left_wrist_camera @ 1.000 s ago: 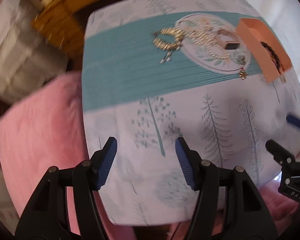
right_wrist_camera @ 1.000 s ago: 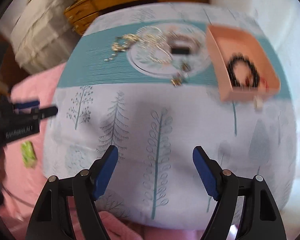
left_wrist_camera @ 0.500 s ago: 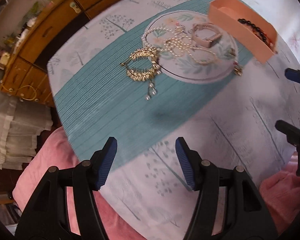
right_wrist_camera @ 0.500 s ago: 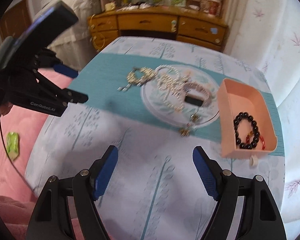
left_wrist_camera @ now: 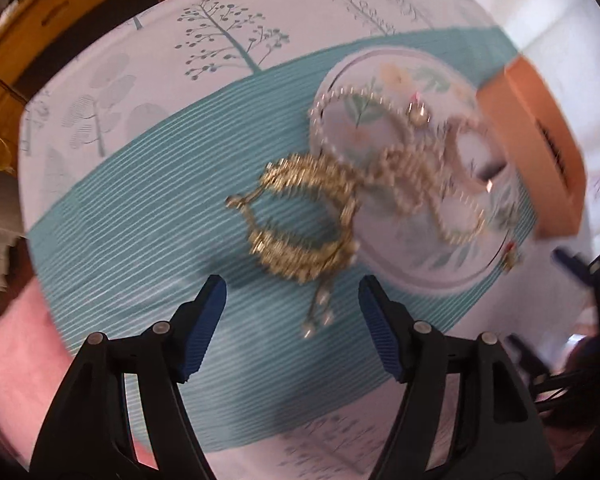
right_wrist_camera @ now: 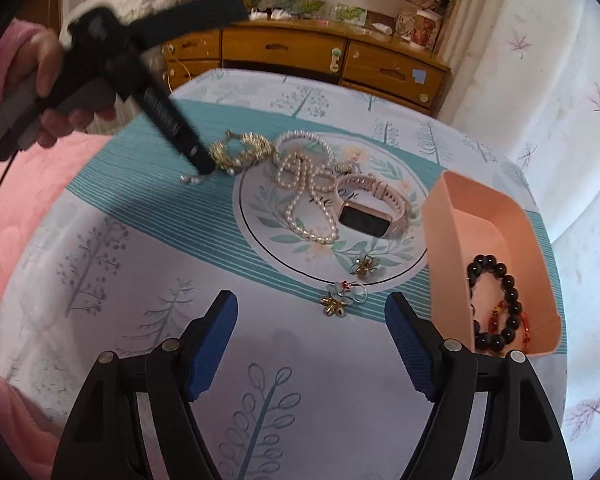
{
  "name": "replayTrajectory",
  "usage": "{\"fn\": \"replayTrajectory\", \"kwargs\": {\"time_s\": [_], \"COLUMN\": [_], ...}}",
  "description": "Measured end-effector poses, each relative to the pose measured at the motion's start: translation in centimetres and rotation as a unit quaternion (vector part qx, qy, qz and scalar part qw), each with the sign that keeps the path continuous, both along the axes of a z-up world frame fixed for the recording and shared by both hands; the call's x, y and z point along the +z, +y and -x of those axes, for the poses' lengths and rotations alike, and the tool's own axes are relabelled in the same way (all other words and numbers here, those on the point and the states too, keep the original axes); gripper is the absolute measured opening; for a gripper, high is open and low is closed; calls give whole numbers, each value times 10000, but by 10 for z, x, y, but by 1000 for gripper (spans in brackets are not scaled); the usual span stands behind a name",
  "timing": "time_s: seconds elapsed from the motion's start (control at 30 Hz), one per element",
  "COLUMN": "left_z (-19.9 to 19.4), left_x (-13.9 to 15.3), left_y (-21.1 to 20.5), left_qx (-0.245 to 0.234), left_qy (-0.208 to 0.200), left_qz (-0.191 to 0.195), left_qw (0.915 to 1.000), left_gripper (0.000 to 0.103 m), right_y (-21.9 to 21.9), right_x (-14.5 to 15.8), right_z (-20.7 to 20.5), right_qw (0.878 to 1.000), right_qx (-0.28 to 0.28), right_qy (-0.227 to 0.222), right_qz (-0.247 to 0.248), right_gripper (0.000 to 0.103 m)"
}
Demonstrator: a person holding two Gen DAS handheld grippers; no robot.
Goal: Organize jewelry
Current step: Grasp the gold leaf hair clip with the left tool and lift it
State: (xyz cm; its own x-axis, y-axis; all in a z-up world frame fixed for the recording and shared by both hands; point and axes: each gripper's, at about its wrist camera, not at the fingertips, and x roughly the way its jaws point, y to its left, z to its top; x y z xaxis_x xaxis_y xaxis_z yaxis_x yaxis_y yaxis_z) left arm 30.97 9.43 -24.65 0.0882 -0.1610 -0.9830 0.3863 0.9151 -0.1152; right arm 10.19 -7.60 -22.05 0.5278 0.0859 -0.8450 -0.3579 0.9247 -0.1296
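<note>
The gold bracelet (left_wrist_camera: pixel 304 220) lies on the teal stripe of the cloth-covered surface (right_wrist_camera: pixel 300 400), its rim touching the edge of the printed round medallion (right_wrist_camera: pixel 400 184) and its dangling beads trailing toward the left tool (left_wrist_camera: pixel 288 300), which hovers just short of it with its blue pads well apart and nothing between them. On the medallion a pearl necklace (right_wrist_camera: pixel 308 192) loops beside a pink-strapped watch (right_wrist_camera: pixel 368 208); in the right wrist view the pearls appear to touch the bracelet, so a lift may drag them along or tangle the two. Two small flower-shaped pieces (right_wrist_camera: pixel 340 300) sit near the medallion's nearer edge, in front of the right tool (right_wrist_camera: pixel 312 328), also spread open and empty, hanging above bare cloth. The pink tray (right_wrist_camera: pixel 500 216) stands to the right and already holds a dark beaded bracelet (right_wrist_camera: pixel 496 304) with a red-corded piece. My guess is that the gold bracelet goes next; the risk is that the pads close on only the thin dangling strand, which could slip free or let the bracelet swing, or that they pinch the cloth beneath. The left wrist view is smeared by motion, so the bracelet's clasp and exactly where it meets the pearls are hard to read, and the tray there is cut off at the edge. A wooden dresser (right_wrist_camera: pixel 320 56) stands behind.
</note>
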Motion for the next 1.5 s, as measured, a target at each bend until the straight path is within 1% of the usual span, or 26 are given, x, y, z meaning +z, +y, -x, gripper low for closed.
{"fn": "replayTrajectory", "kwargs": {"time_s": [0.1, 0.17, 0.2, 0.3, 0.37, 0.43, 0.5, 0.53, 0.57, 0.6, 0.7, 0.83, 0.87, 0.93, 0.97, 1.0, 1.13, 1.33, 1.4, 1.5], "left_z": [-7, -9, -10, -14, -16, -21, -25, -27, -28, -30, -31, -27, -26, -22, -21, -18, -7, 12, 20, 35], "left_x": [0, 1, 1, -2, -4, -8, -9, -10, -11, -11, -11, -12, -12, -13, -12, -11, -9, -4, 2, 18], "left_y": [-2, -8, -10, -16, -19, -18, -17, -16, -15, -14, -12, -10, -10, -17, -15, -14, -11, -9, -9, -10], "left_qx": [30, -94, -153, -248, -227, -161, -159, -138, -118, -101, -130, -363, -412, -397, -387, -346, -272, -29, 35, 129], "left_qy": [-114, -222, -257, -355, -389, -377, -504, -524, -557, -605, -775, -1019, -1058, -1077, -1098, -1102, -1085, -990, -1004, -999], "left_qz": [122, 120, 136, 45, -20, -59, -51, -31, -5, 43, 100, -42, -31, -20, -40, -29, -41, -15, -3, 174], "left_qw": [9999, 9996, 9995, 9991, 9990, 9991, 9986, 9985, 9984, 9981, 9969, 9941, 9935, 9934, 9932, 9933, 9937, 9951, 9949, 9948], "left_gripper": [70, 71, 71, 72, 72, 72, 73, 72, 73, 74, 75, 76, 76, 75, 71, 69, 69, 69, 69, 69], "right_y": [2, 1, 0, -3, -6, -8, -10, -11, -12, -12, -13, -16, -16, -17, -17, -17, -21, -27, -29, -33], "right_x": [-12, -17, -20, -29, -35, -38, -41, -41, -41, -42, -42, -44, -44, -43, -44, -43, -41, -36, -32, -22], "right_z": [-9, -13, -15, -21, -27, -31, -34, -34, -34, -34, -37, -43, -44, -43, -44, -44, -43, -39, -36, -31], "right_qw": [9999, 9998, 9997, 9996, 9993, 9991, 9989, 9989, 9989, 9987, 9982, 9970, 9967, 9963, 9960, 9959, 9948, 9922, 9914, 9895], "right_qx": [-68, -165, -190, -227, -272, -314, -348, -348, -339, -346, -408, -526, -537, -578, -611, -629, -727, -882, -937, -1037], "right_qy": [-4, 25, 38, 127, 221, 288, 316, 318, 318, 344, 375, 429, 448, 454, 458, 461, 500, 614, 610, 556], "right_qz": [92, 122, 120, 130, 101, 46, -24, -71, -113, -124, -218, -367, -421, -449, -457, -463, -511, -627, -676, -837], "right_gripper": [70, 65, 64, 63, 57, 53, 53, 49, 42, 40, 40, 39, 34, 32, 30, 30, 21, 20, 20, 20]}}
